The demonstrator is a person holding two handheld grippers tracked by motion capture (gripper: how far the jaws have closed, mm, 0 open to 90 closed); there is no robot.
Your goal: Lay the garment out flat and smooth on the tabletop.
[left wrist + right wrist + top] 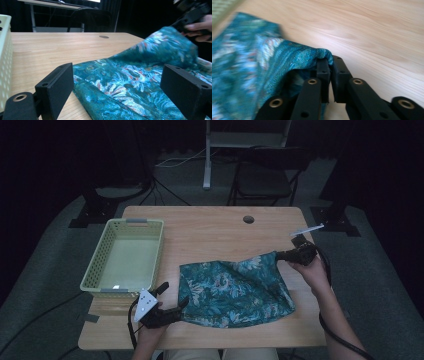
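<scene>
- High view: the cloth (235,292) lies on the desk (210,227) toward its front right part, long axis running left to right. The right claw (283,255) lifts its far right corner; the left claw (172,302) sits at its near left corner, beside the basket (125,255).
- Left gripper view: jaws wide apart, holding nothing, the cloth (130,82) between them.
- Right gripper view: jaws closed on a pinched cloth (287,57) corner.

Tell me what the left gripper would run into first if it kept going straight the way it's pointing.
Most likely the teal floral cloth: the left gripper stands open, with the cloth's near edge lying between its jaws.
</scene>
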